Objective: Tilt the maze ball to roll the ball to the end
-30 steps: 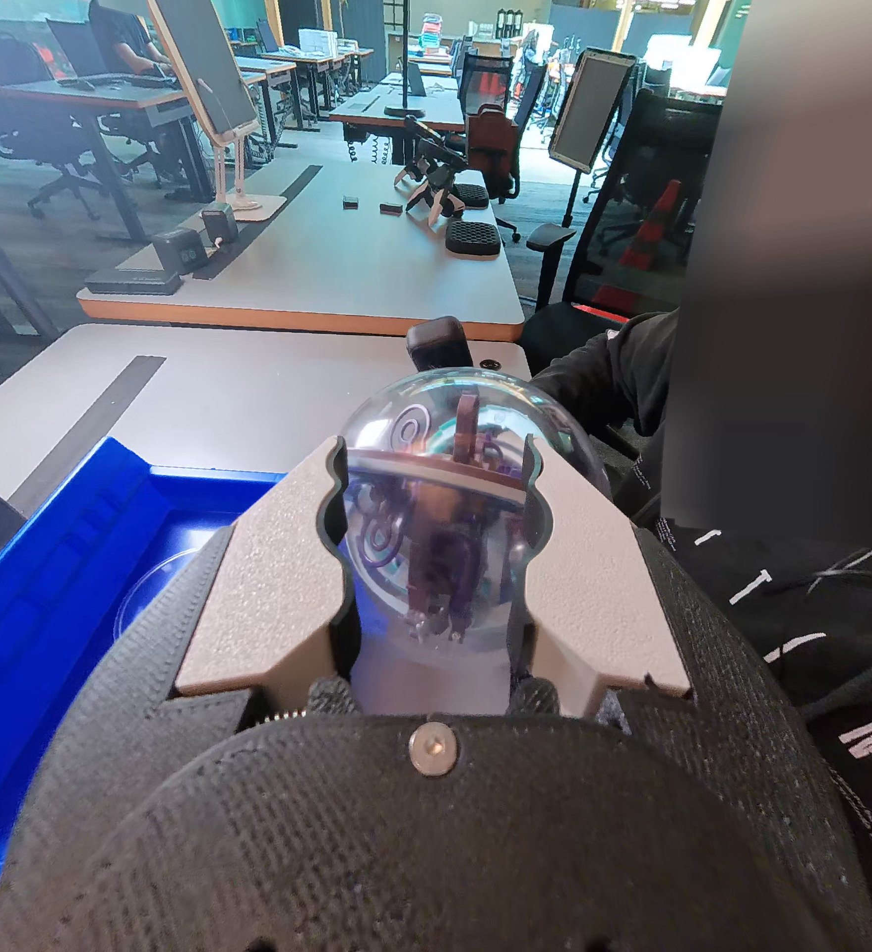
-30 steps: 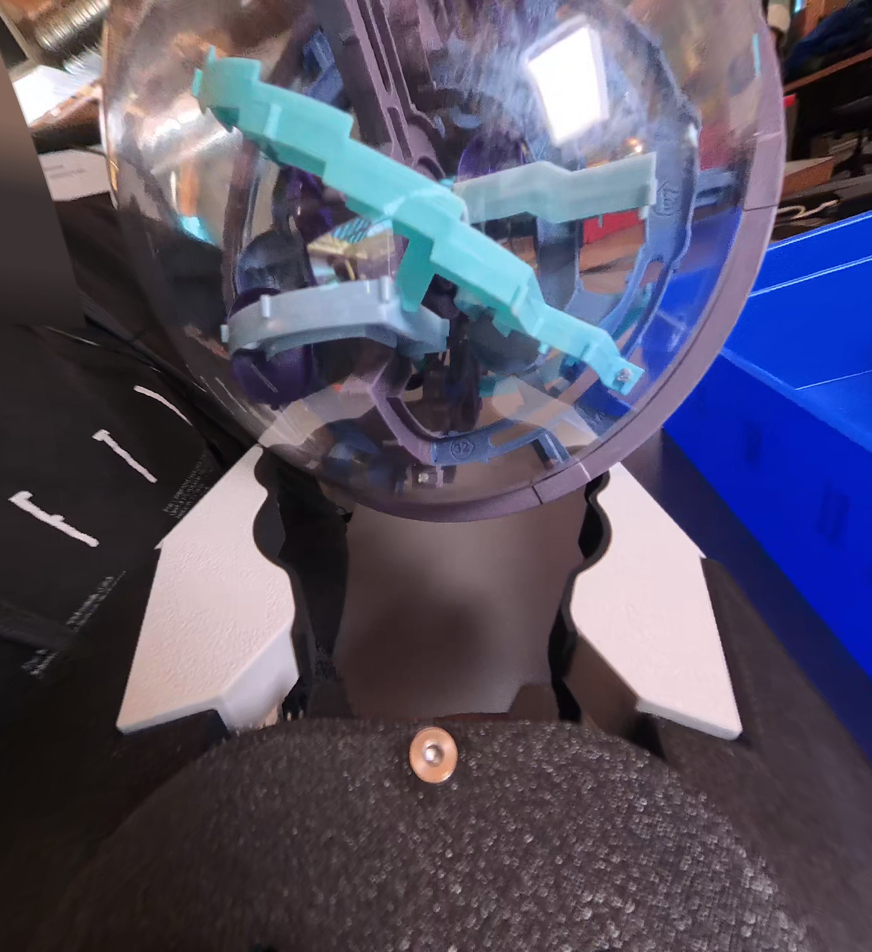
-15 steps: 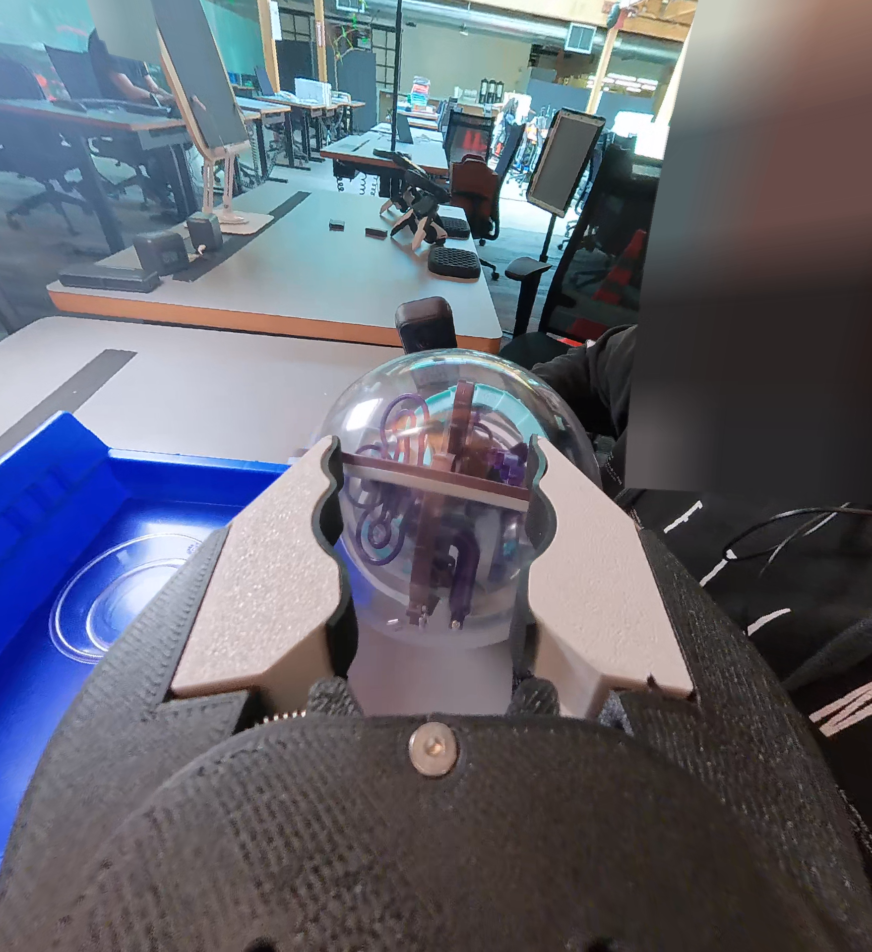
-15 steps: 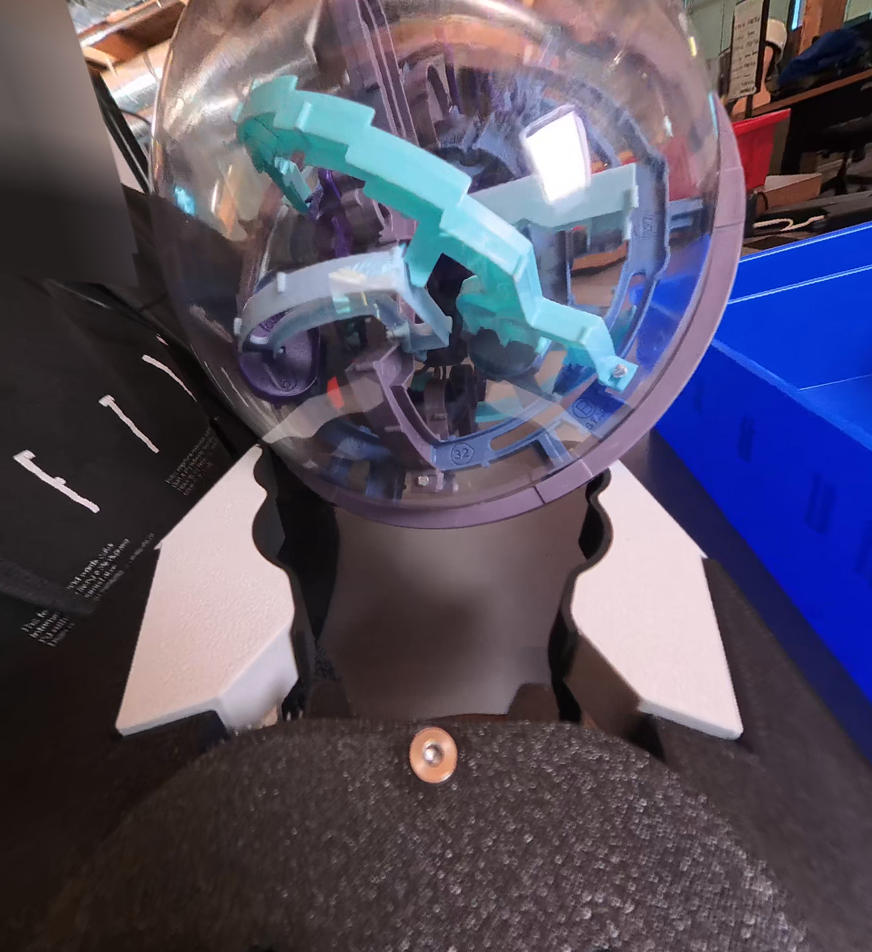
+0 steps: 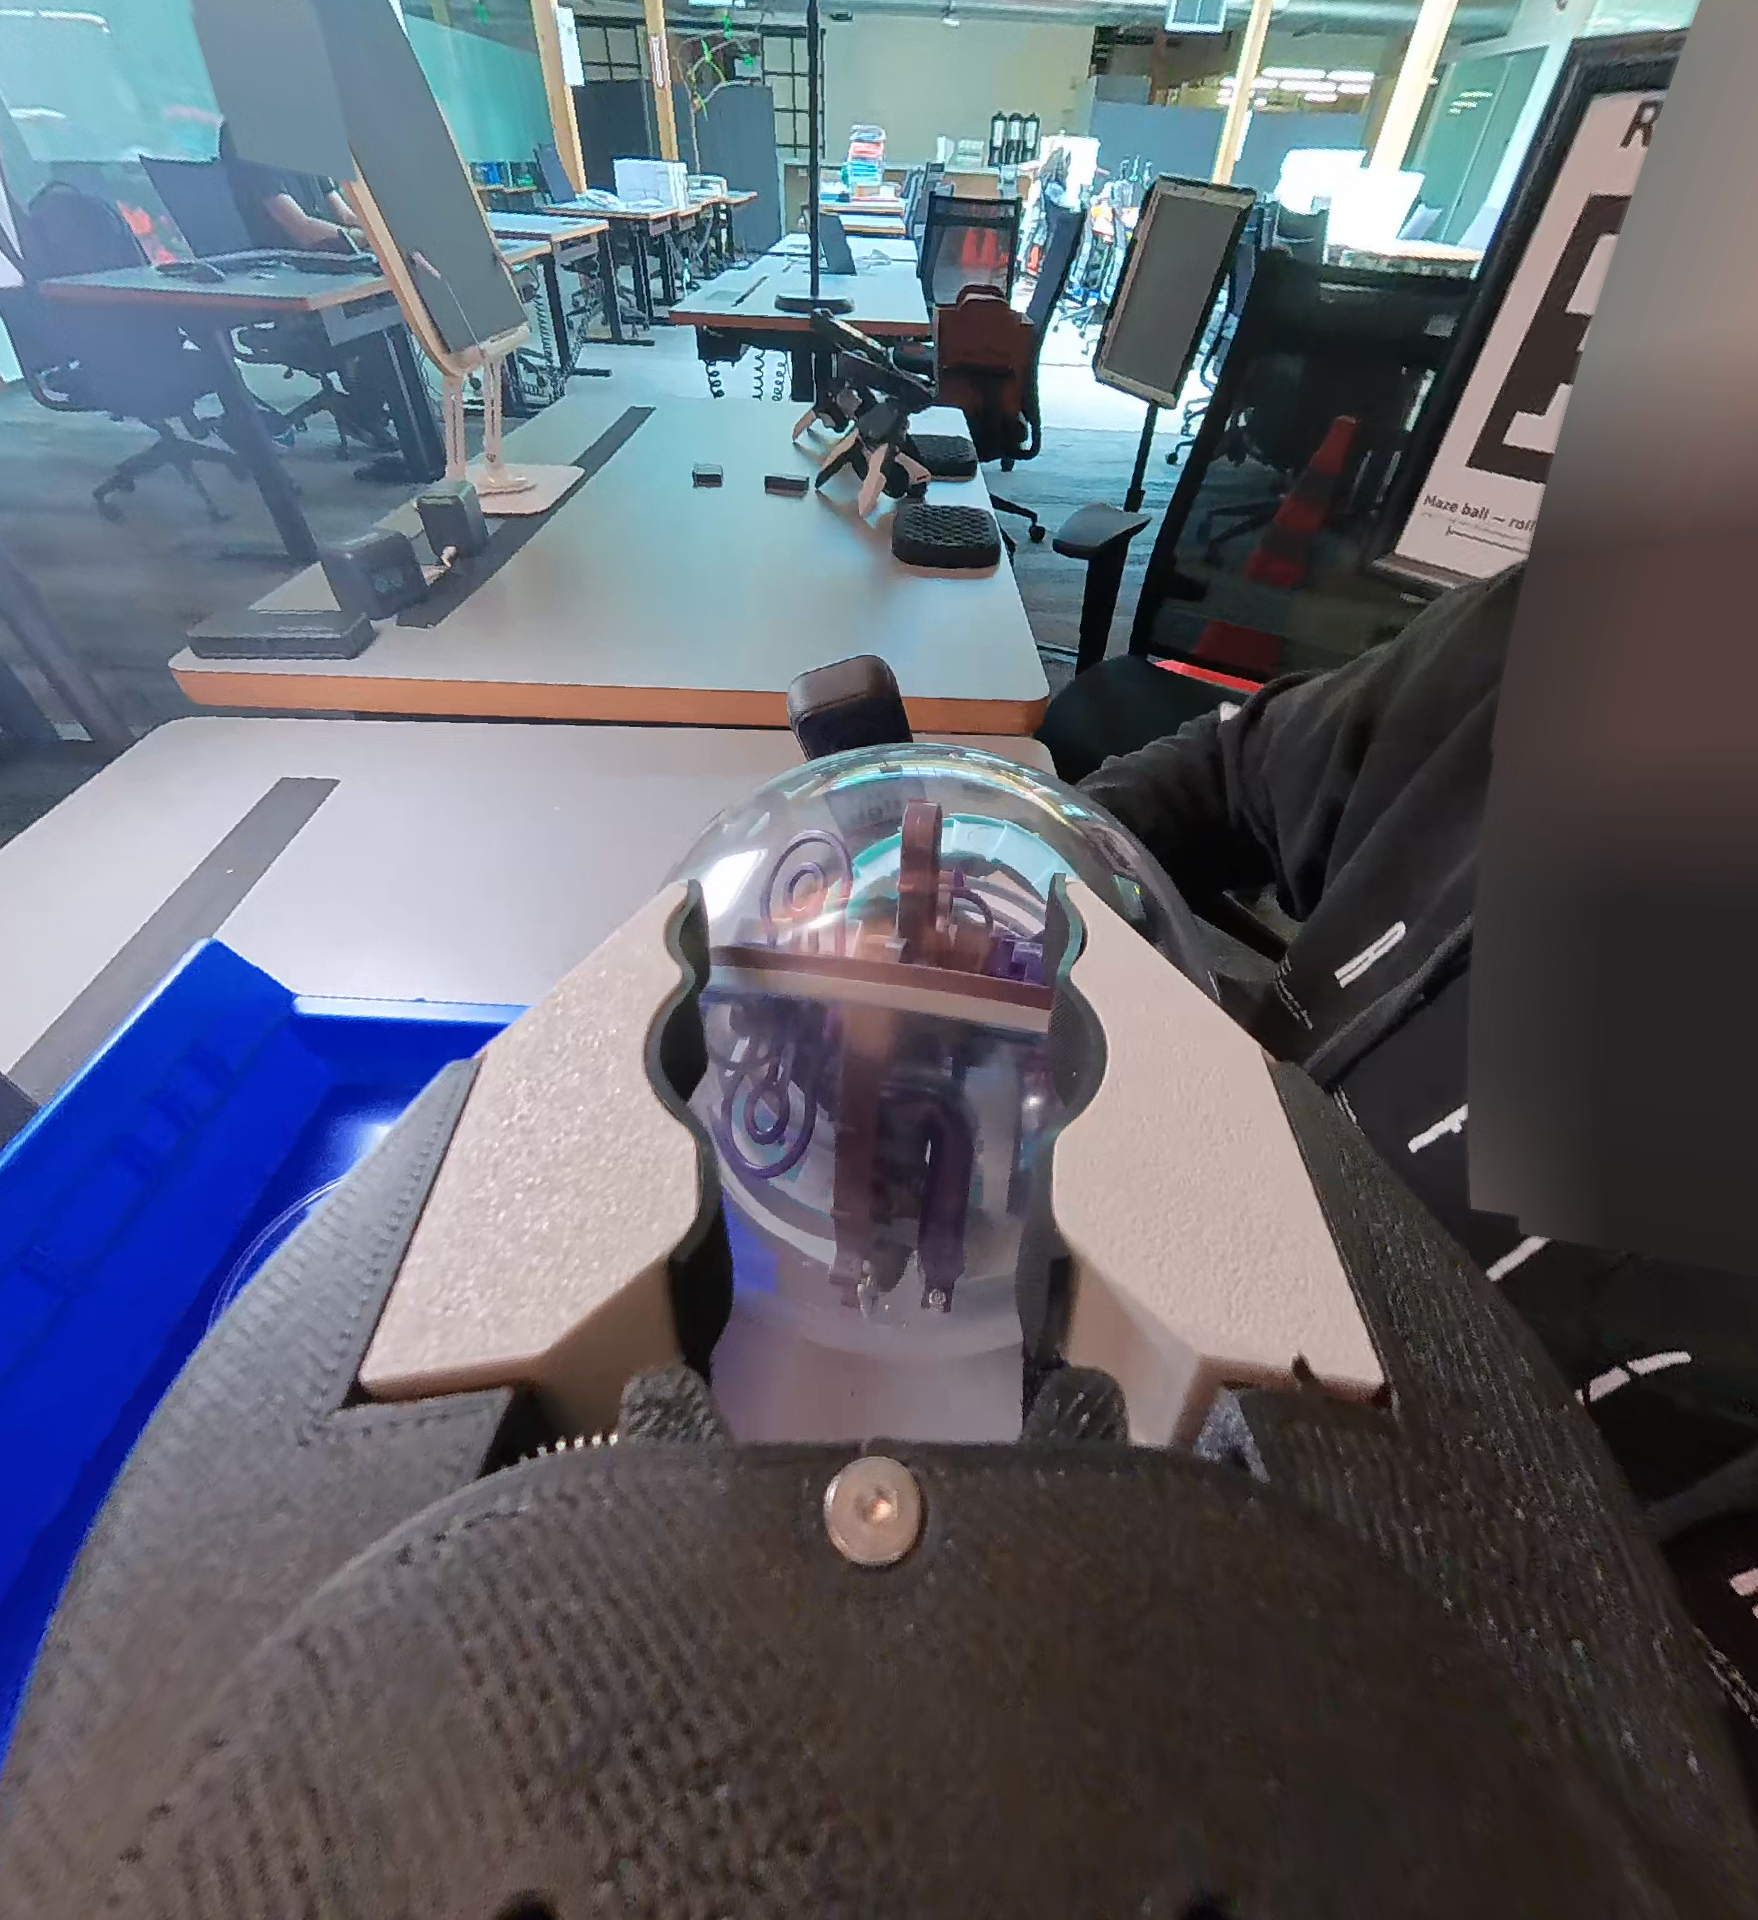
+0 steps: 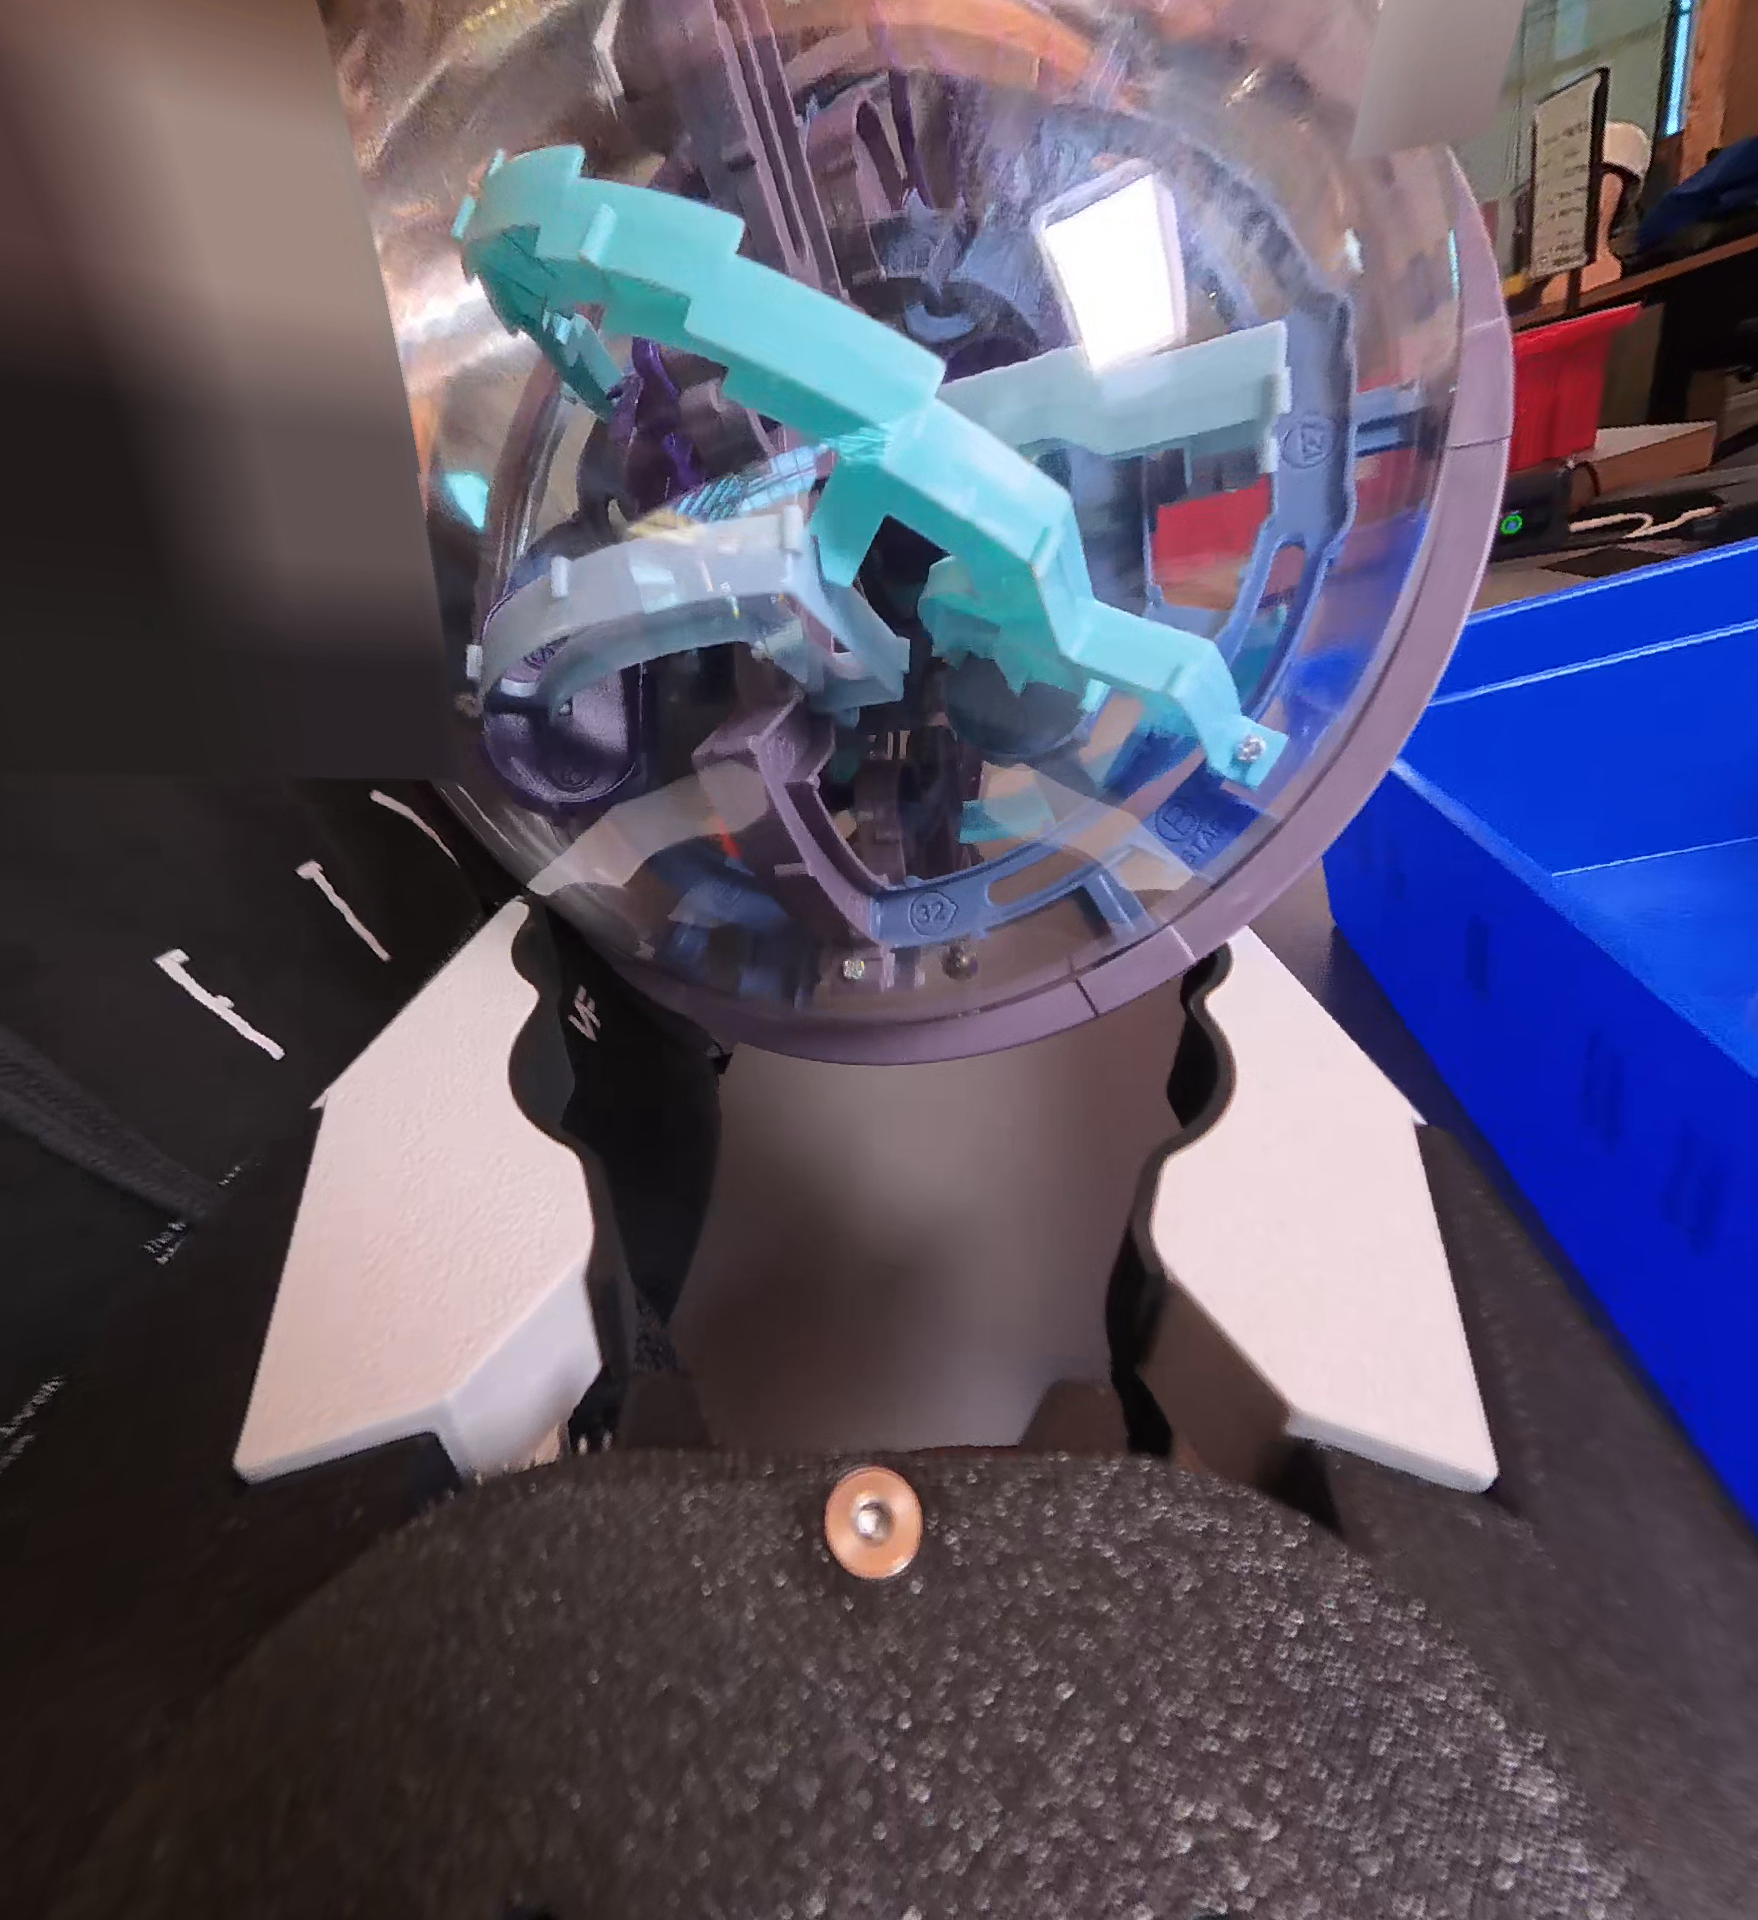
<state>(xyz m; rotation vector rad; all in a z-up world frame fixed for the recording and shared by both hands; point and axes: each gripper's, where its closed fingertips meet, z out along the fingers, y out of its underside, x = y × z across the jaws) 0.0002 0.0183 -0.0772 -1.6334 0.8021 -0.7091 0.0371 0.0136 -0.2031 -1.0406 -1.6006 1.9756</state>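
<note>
Two grippers share the maze ball [image 5: 880,1049], held clear of the table beside the blue tray [image 5: 106,1226]: left gripper [image 5: 875,1049] pinches its lower half, while right gripper [image 6: 859,1049] sits spread just under the seam, contact unclear, so tilting likely turns on the left.

an open office with rows of grey desks [image 5: 646,582], black chairs [image 5: 1207,582], and bright glass partitions [image 5: 64,114].
</note>
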